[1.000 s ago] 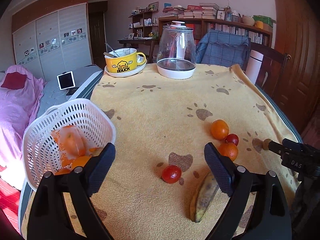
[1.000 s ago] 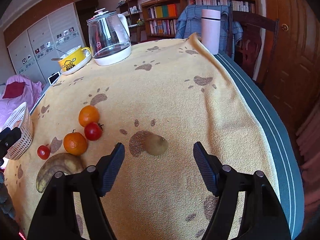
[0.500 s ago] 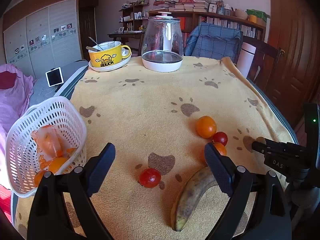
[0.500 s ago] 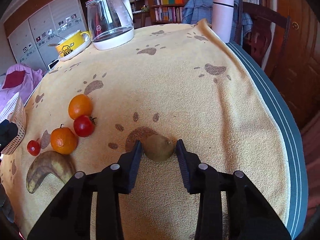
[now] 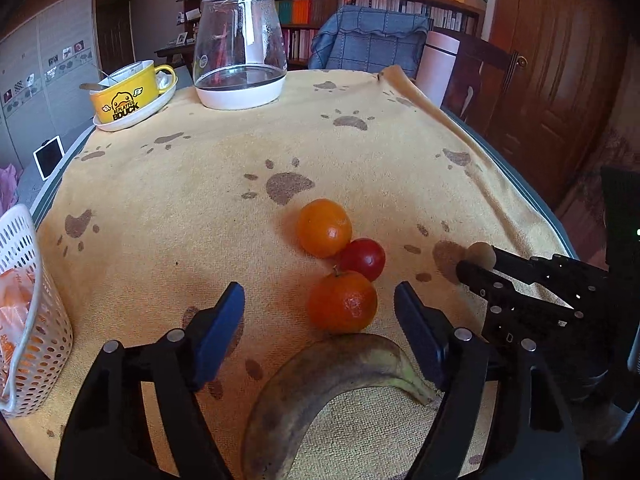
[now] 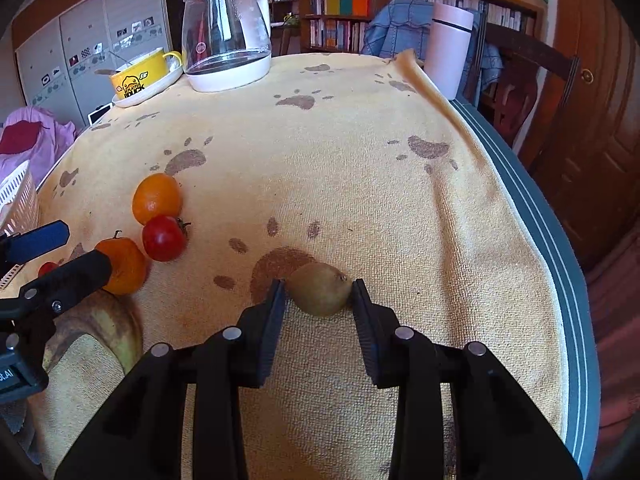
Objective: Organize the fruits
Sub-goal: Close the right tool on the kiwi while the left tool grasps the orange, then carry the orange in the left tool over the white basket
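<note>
My left gripper (image 5: 319, 292) is open, low over the yellow paw-print cloth (image 5: 200, 200). Its fingers stand either side of a tangerine (image 5: 343, 300), with the banana (image 5: 320, 384) lying just below them. Behind the tangerine sit a red tomato (image 5: 363, 258) and an orange (image 5: 324, 227), all three touching. My right gripper (image 6: 319, 288) is shut on a brown kiwi (image 6: 320, 294) that rests on the cloth. The kiwi (image 5: 481, 254) also shows at the right gripper's tip in the left wrist view. A small tomato (image 6: 47, 268) peeks out behind the left gripper's fingers (image 6: 68, 276). The white basket (image 5: 32, 320) stands at the far left.
A glass kettle (image 5: 240, 52) and a yellow mug on a saucer (image 5: 128, 96) stand at the table's far end. A pink flask (image 6: 448, 48) is at the far right corner. The table's striped right edge (image 6: 560, 248) drops off near the kiwi. The basket holds orange-coloured packets.
My right gripper has closed from wide open onto the kiwi. My left gripper has moved right and forward from the basket side to straddle the tangerine above the banana.
</note>
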Action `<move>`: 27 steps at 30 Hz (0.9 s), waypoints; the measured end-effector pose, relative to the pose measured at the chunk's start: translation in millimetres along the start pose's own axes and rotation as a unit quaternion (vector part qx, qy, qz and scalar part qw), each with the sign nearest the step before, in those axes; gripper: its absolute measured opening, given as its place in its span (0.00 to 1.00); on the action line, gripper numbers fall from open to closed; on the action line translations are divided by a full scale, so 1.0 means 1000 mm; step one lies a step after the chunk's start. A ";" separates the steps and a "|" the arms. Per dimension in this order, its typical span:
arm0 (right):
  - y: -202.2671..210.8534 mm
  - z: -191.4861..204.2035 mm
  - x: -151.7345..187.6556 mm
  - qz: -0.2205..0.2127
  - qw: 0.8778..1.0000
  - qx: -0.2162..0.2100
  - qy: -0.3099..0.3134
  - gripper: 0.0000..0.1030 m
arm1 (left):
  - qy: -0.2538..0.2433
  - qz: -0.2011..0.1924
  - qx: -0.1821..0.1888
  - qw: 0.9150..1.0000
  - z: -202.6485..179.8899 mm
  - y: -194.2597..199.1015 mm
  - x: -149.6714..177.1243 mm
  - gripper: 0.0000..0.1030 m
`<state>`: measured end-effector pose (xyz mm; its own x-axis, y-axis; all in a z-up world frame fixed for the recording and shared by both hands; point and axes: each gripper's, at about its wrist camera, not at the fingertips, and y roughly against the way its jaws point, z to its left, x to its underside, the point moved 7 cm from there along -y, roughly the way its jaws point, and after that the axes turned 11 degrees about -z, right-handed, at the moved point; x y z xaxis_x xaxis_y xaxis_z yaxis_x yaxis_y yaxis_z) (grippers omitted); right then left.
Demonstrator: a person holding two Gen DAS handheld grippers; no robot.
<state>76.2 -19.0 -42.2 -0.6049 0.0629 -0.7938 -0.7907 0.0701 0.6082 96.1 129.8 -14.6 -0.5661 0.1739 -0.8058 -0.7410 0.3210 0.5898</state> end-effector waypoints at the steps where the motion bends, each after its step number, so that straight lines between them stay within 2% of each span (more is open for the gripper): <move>1: 0.000 0.000 0.000 0.000 1.000 0.000 0.000 0.34 | 0.001 0.004 0.003 1.000 -0.001 -0.003 0.001 0.74; 5: 0.000 -0.001 0.000 0.000 1.000 -0.002 -0.003 0.34 | 0.002 0.019 0.005 1.000 -0.005 -0.012 0.004 0.61; 10: 0.000 0.000 0.000 -0.001 1.000 -0.001 -0.002 0.34 | 0.006 0.038 0.014 0.999 -0.009 -0.025 0.010 0.41; 27: -0.001 0.000 0.000 -0.003 1.000 -0.001 -0.002 0.34 | 0.005 -0.002 0.004 1.000 -0.007 -0.010 0.006 0.39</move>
<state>77.6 -19.4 -42.6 -0.6001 0.0662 -0.7972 -0.7943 0.0687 0.6036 98.3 121.1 -24.9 -0.5670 0.1628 -0.8075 -0.7402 0.3293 0.5862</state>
